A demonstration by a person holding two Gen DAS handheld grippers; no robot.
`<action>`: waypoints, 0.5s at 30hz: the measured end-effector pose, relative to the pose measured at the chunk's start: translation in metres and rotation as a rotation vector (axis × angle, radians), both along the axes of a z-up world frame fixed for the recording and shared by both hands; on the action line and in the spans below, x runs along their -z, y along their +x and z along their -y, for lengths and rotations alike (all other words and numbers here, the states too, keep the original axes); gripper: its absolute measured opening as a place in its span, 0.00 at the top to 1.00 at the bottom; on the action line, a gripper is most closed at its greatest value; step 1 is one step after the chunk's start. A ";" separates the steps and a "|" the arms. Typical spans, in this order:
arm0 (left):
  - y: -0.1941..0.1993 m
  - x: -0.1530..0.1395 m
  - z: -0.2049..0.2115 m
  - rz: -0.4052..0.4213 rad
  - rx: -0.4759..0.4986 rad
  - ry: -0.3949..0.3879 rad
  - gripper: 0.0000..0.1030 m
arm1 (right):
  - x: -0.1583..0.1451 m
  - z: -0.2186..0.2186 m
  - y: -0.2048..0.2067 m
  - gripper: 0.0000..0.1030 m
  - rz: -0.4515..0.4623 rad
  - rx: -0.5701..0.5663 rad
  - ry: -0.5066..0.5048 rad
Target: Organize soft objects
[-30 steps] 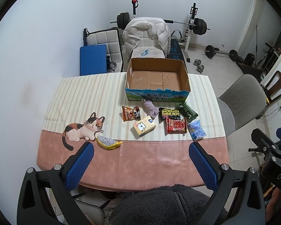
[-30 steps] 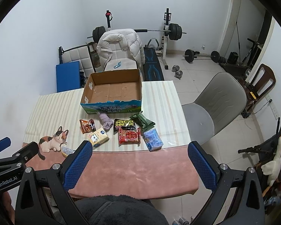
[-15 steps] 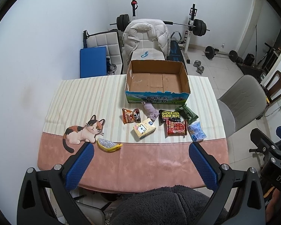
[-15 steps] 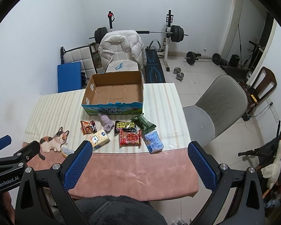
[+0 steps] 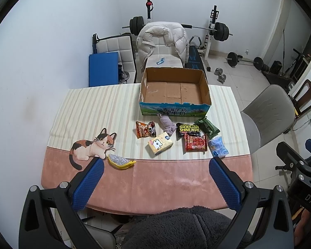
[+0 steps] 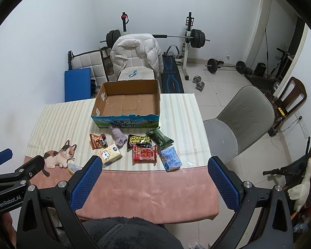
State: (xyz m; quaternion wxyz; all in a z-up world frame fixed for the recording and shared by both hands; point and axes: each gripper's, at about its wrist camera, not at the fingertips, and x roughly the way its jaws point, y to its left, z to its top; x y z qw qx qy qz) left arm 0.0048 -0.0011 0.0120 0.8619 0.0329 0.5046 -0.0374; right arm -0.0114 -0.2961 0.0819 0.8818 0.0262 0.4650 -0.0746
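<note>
An empty cardboard box (image 5: 174, 89) (image 6: 126, 103) stands at the table's far side. In front of it lie a purple cloth (image 5: 167, 124) (image 6: 119, 138), a brown snack bag (image 5: 145, 129), a yellow tissue pack (image 5: 160, 143) (image 6: 109, 154), a black shoe wipe pack (image 5: 187, 129), a red snack pack (image 5: 195, 143) (image 6: 144, 154), a green pouch (image 5: 207, 125) and a blue pack (image 5: 218, 147) (image 6: 170, 158). A yellow-edged silver wedge (image 5: 120, 161) lies by the cat picture. My left gripper (image 5: 155, 183) and right gripper (image 6: 154, 183) are open and empty, above the table's near edge.
The table (image 5: 168, 174) has a striped and pink cloth with a printed cat (image 5: 92, 146). A grey chair (image 5: 265, 112) stands at the right. A chair with a white jacket (image 5: 162, 39) and gym weights stand behind the table. A dark fleece sleeve (image 5: 182, 228) is below.
Both grippers have pulled back and up a little; the table and box look slightly farther away. Nothing on the table has moved.
</note>
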 end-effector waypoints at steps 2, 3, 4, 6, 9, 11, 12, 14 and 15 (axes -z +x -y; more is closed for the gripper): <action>0.001 0.000 0.000 0.002 0.001 0.001 0.00 | 0.000 -0.002 0.002 0.00 0.003 -0.001 -0.002; 0.001 0.000 0.000 0.004 0.001 0.001 0.00 | -0.001 -0.003 0.003 0.00 0.005 0.000 -0.003; 0.001 -0.001 0.000 0.007 0.002 0.001 0.00 | -0.001 -0.003 0.003 0.00 0.006 -0.002 -0.004; 0.001 0.000 0.000 0.010 0.003 0.001 0.00 | -0.002 -0.005 0.004 0.00 0.007 -0.002 -0.005; 0.002 -0.001 0.001 0.010 0.003 0.002 0.00 | -0.002 -0.006 0.005 0.00 0.010 -0.001 -0.007; 0.002 -0.001 0.001 0.011 0.002 0.000 0.00 | -0.003 -0.007 0.003 0.00 0.014 0.000 -0.007; 0.002 -0.001 0.002 0.011 0.003 0.000 0.00 | -0.004 -0.007 0.004 0.00 0.015 0.000 -0.008; 0.001 -0.001 0.001 0.012 0.002 -0.002 0.00 | -0.004 -0.006 0.003 0.00 0.015 -0.001 -0.006; 0.002 -0.001 0.002 0.012 0.003 -0.003 0.00 | -0.003 -0.006 0.003 0.00 0.016 0.000 -0.007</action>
